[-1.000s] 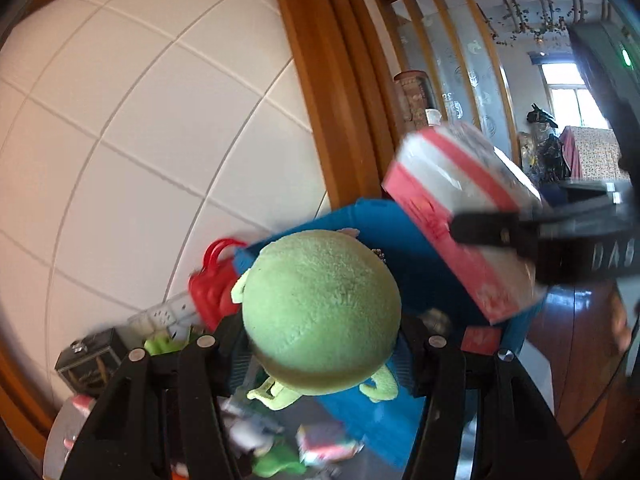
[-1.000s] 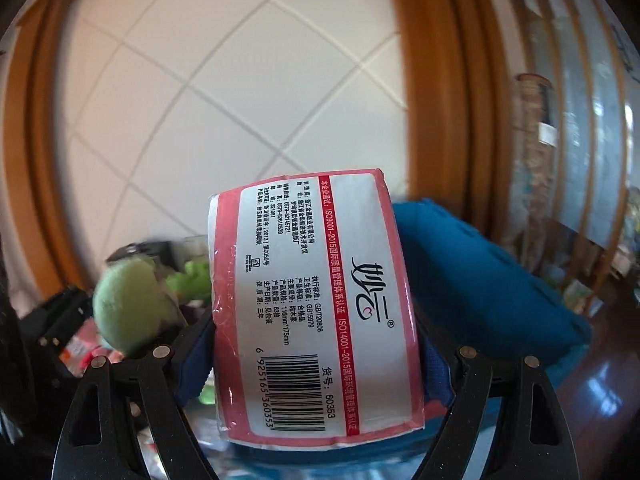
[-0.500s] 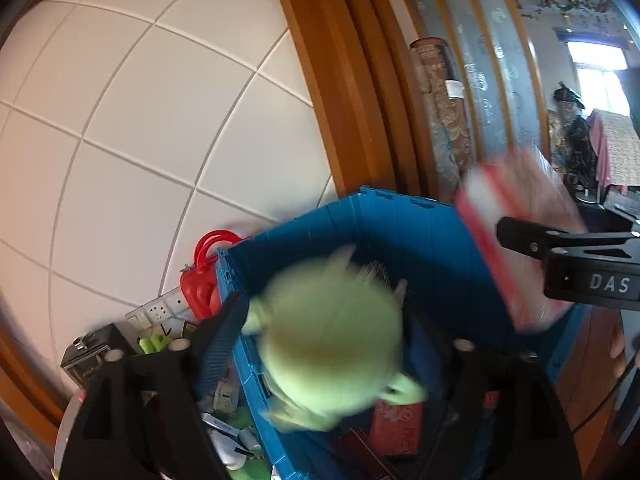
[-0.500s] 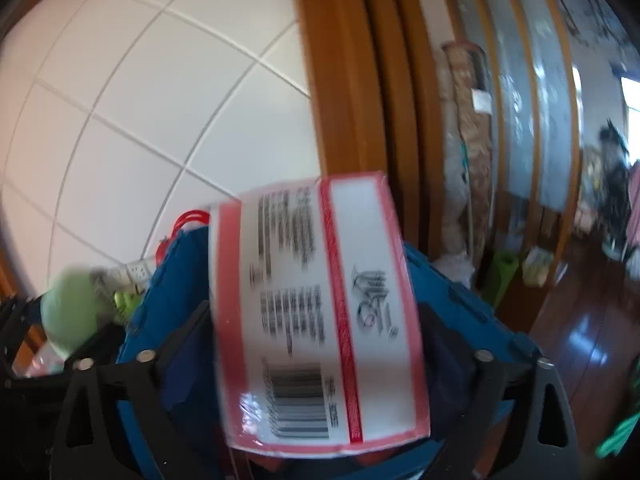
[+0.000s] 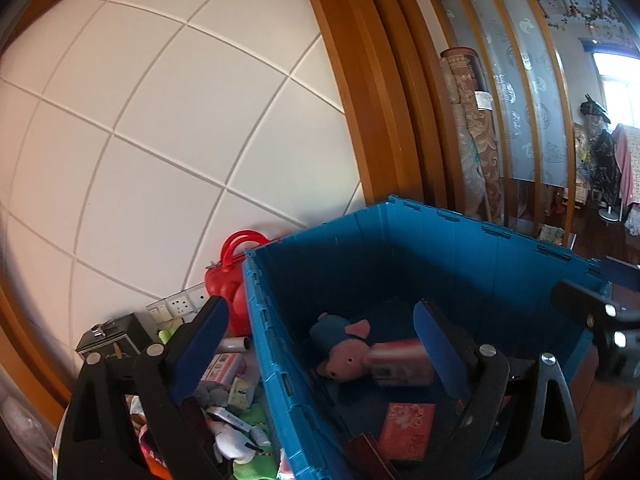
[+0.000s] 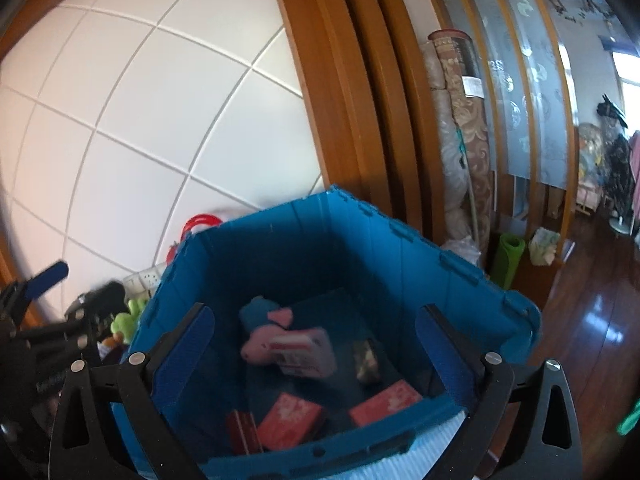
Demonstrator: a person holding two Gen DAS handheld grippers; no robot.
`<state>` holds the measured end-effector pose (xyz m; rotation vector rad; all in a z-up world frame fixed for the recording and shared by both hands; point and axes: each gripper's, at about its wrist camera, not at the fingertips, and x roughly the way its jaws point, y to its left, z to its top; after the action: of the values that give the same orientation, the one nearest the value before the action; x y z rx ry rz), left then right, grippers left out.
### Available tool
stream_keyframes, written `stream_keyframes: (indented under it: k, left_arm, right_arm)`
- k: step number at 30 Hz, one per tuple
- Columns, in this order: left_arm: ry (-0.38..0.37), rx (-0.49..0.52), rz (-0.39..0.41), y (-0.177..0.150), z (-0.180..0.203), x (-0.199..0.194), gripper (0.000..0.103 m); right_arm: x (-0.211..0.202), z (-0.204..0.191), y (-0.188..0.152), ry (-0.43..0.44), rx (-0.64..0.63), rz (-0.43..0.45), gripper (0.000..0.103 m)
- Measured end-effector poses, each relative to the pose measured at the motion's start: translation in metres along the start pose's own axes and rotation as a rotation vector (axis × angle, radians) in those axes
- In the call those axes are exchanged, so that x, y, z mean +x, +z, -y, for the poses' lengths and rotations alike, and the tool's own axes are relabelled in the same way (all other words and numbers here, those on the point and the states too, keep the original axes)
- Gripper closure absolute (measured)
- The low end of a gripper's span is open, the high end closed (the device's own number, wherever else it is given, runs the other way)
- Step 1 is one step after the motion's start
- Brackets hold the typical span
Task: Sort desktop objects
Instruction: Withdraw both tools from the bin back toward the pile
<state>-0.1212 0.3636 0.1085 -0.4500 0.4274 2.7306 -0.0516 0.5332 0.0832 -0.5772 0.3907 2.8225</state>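
Over the blue bin (image 6: 360, 240), with both my tongs, left gripper (image 5: 320, 344) and right gripper (image 6: 316, 352), just opened wide and empty, the tissue pack (image 6: 306, 350) lies inside at 6 o'clock beside the pig (image 6: 260, 340), and I risk snagging the rim when pulling back.

Both wrist views look forward and slightly down, close above the blue bin (image 5: 460, 264) — shared, with its contents and the tiled wall (image 6: 140, 100).

Daylight from a window (image 5: 618, 80) at far right brightens the tiled wall (image 5: 160, 140); glare streaks the floor (image 6: 600, 320). Fisheye bends edges; the bin's (image 6: 360, 232) contents blur.
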Motion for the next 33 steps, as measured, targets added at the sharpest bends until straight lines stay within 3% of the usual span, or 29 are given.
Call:
stream_keyframes:
  k: [18,26,33]
  left_arm:
    - [0.094,-0.093,-0.006,-0.04,-0.046,-0.033,0.008]
    - [0.195,-0.156,-0.037,-0.101,-0.123,-0.067,0.008]
    - [0.319,-0.133,-0.11,-0.164,-0.196,-0.095,0.008]
  right_arm:
    - [-0.011,-0.033,-0.037,0.079,-0.065,-0.037,0.001]
    - [-0.021,-0.093,-0.058,0.171,-0.168,-0.04,0.001]
    - [-0.021,-0.165,-0.089,0.291,-0.251,-0.056,0.001]
